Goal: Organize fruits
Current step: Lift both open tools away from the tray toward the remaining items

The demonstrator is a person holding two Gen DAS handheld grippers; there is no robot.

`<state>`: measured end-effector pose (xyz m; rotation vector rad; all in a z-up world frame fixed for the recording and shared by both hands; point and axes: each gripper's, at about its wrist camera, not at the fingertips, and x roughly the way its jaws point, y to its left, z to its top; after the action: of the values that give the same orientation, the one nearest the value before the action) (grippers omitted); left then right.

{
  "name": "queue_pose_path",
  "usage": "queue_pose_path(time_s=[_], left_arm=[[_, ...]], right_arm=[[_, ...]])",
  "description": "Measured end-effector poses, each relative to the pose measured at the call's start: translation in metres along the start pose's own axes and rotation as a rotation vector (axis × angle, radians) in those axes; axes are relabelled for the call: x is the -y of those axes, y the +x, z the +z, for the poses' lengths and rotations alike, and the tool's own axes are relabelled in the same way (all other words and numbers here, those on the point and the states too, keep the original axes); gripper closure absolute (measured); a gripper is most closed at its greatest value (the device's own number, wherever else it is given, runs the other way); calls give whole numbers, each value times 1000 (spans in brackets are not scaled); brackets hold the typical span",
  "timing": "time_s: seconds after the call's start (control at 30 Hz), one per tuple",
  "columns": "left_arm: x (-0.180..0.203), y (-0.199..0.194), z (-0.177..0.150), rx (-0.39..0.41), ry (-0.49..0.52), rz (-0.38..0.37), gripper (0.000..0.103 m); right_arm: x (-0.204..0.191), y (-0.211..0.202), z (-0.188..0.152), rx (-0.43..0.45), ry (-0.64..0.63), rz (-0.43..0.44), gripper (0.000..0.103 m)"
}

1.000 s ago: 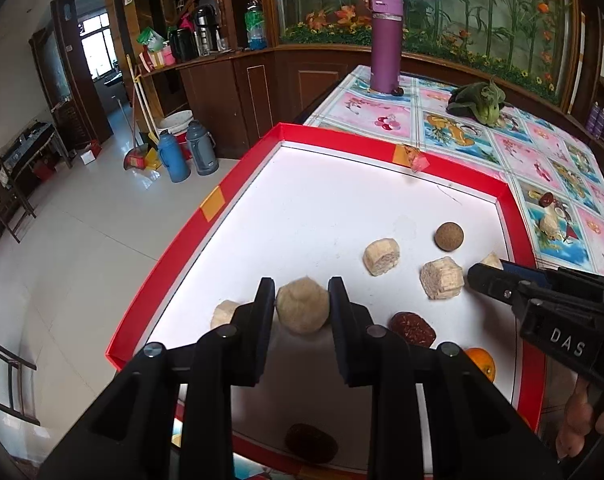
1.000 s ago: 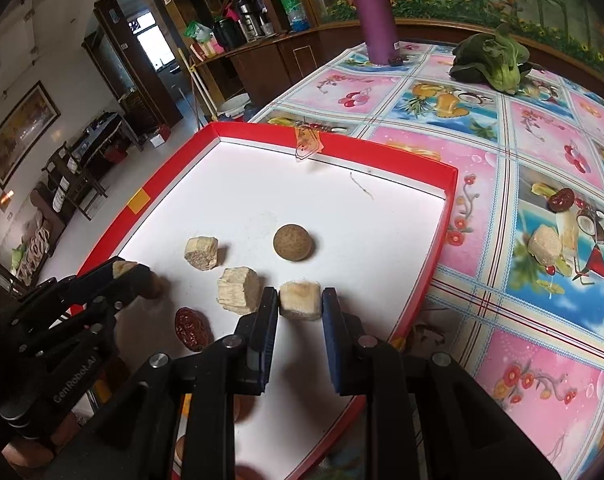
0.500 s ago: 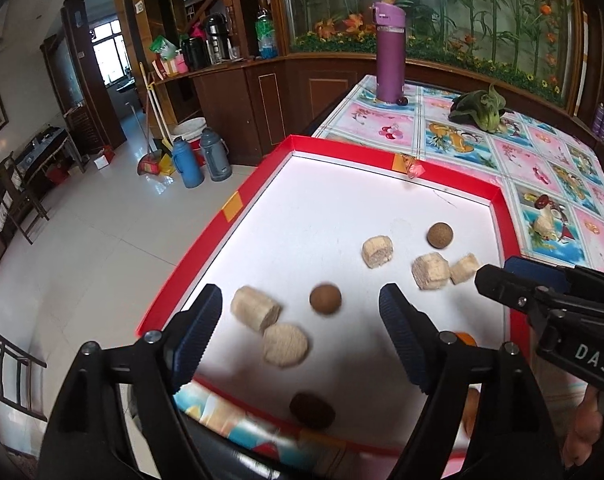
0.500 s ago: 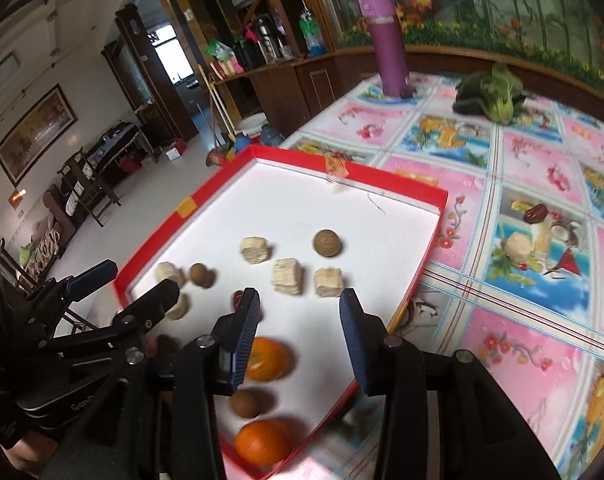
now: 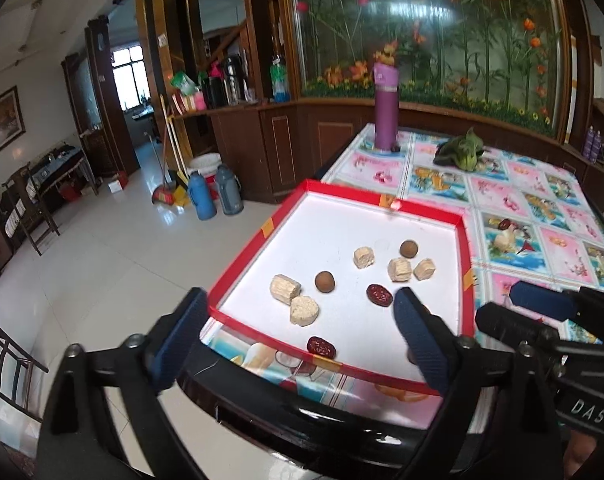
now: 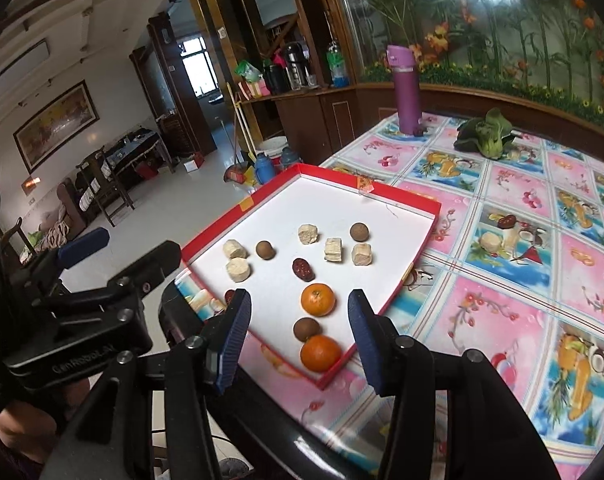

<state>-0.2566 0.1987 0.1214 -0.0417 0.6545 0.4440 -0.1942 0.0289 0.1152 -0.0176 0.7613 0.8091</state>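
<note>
Both of your grippers are up above the near edge of the red tray [image 6: 418, 240], and neither one holds anything. The left gripper [image 5: 298, 332] has just been opening and its fingers now stand very wide. The right gripper [image 6: 298, 332] has just been opening too, about half way, with nothing pinched between its fingers. The fruits all lie in the tray, which sits on the table [image 6: 542, 264] right at its near corner. Two pale pieces [image 5: 294, 300] lie touching near the left side, with a brown ball [image 5: 325, 282] just beside them. Three more pale pieces [image 5: 398, 265] are grouped further in, next to another brown ball [image 5: 409, 249]. Two oranges [image 6: 319, 326] sit at the near right corner with a brown ball between them. Be careful: the balls and oranges are round and smooth, so I think a small bump could send them rolling out of their groups. The pale pieces look rough and crumbly, so a hard squeeze might break them. The dark red dates [image 5: 379, 295] are small, wrinkled and shiny, and could slip out sideways. One date [image 5: 321, 347] lies right against the low near rim, so a knock there could flick it off the table.
</note>
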Motion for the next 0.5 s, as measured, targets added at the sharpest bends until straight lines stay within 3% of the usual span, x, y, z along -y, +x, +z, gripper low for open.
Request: queue_pose_path(time_s=[0.3,0.5], left_arm=[[8,-43,1,100,34,17,1],[6,-51,-2,104,30,28,0]], right_arm=[[-3,-17,-8,24,8,16,50],[1,-16,-12,12,25,26,46]])
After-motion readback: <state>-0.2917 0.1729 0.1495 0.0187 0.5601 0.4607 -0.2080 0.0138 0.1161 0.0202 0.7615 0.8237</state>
